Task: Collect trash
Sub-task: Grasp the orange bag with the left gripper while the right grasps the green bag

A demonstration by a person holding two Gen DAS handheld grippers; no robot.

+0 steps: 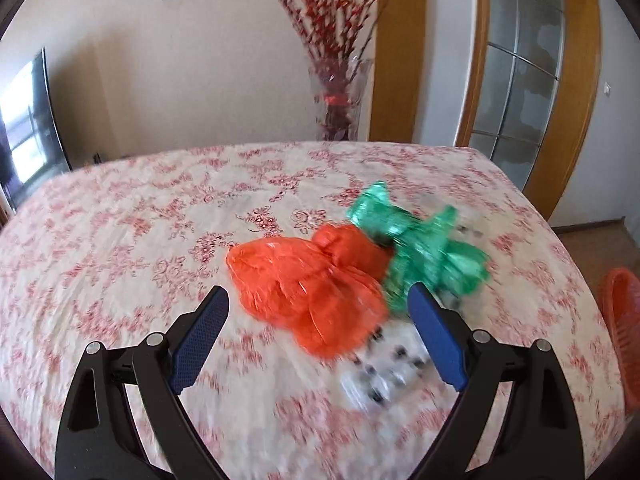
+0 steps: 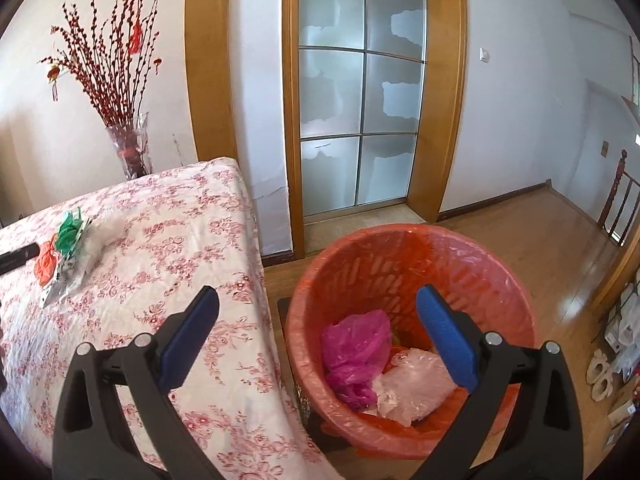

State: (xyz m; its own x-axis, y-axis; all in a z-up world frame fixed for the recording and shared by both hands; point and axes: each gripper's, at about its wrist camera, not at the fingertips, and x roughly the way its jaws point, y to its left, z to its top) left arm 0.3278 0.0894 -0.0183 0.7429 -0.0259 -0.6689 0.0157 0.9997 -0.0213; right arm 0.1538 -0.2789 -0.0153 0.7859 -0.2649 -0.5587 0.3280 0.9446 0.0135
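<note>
An orange plastic bag (image 1: 308,292), a green plastic bag (image 1: 416,248) and a clear spotted wrapper (image 1: 380,372) lie bunched together on the floral tablecloth (image 1: 120,240). My left gripper (image 1: 320,300) is open and empty, its blue pads either side of the orange bag, just above it. My right gripper (image 2: 318,300) is open and empty above the near rim of the orange trash bin (image 2: 408,264), which holds a magenta bag (image 2: 356,352) and clear plastic (image 2: 416,392). The same trash pile (image 2: 64,252) shows far left in the right wrist view.
The bin stands on the wooden floor right of the table (image 2: 200,280); its rim shows at the left wrist view's right edge (image 1: 622,320). A glass vase of red branches (image 1: 340,96) stands behind the table. A glass door (image 2: 360,100) is beyond the bin.
</note>
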